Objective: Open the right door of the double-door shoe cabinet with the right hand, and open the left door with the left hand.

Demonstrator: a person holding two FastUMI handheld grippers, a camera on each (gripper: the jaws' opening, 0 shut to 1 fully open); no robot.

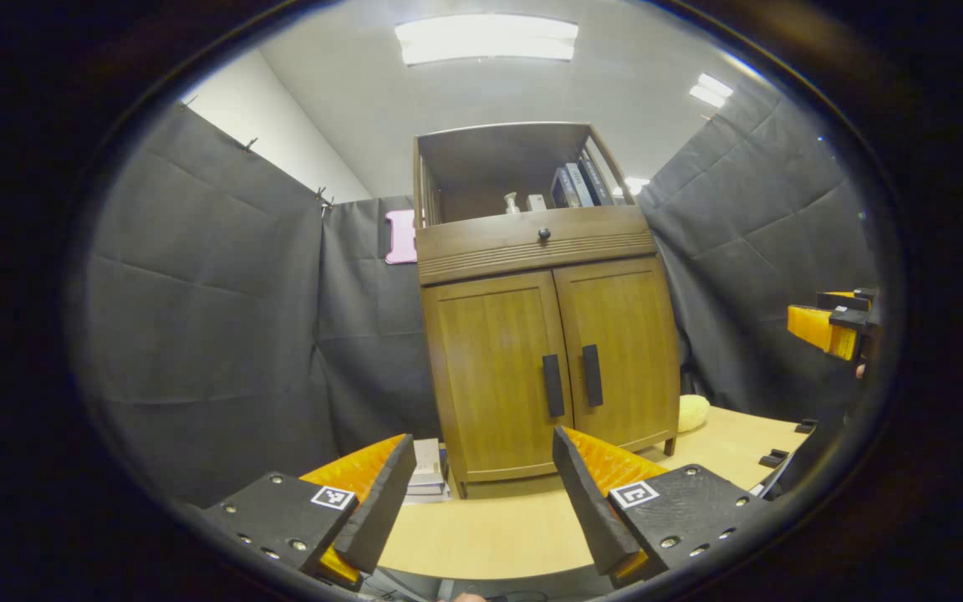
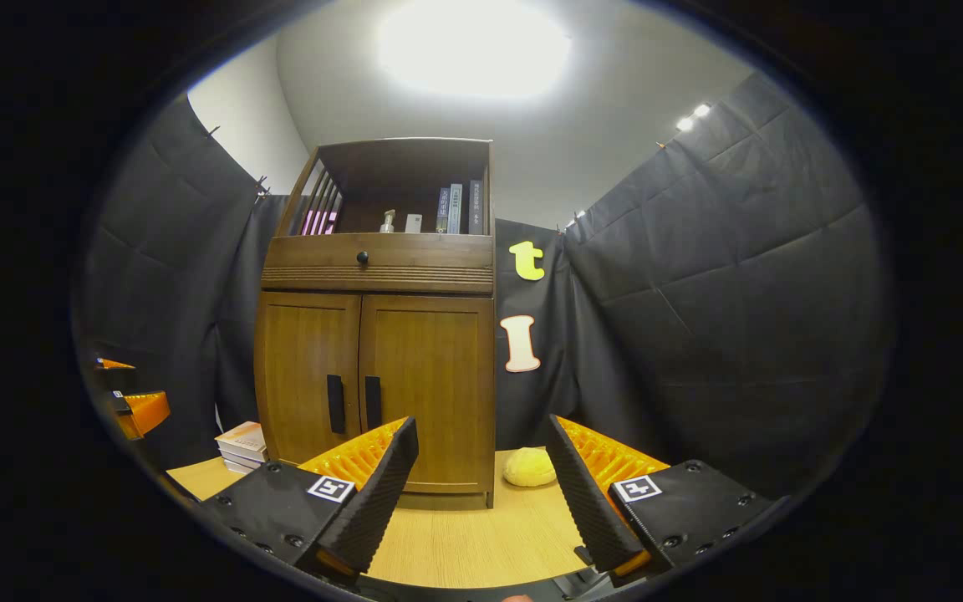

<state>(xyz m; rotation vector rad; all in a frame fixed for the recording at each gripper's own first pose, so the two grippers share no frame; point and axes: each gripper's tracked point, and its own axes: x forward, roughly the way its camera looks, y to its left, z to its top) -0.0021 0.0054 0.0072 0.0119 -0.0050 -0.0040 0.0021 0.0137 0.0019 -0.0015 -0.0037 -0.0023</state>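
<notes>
The shoe cabinet [image 1: 548, 368] is hard wood; both doors are closed. Grab the right handle [image 2: 373, 402] first. Both the left gripper [image 1: 481, 502] and right gripper [image 2: 481, 493] are wide apart, holding nothing.

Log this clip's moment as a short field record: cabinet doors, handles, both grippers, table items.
doors: left door and right door both closed
handles: two dark vertical pulls, untouched
left gripper: open, short of the cabinet
right gripper: open, short of the cabinet
table items: stacked books, yellow soft lump
</notes>
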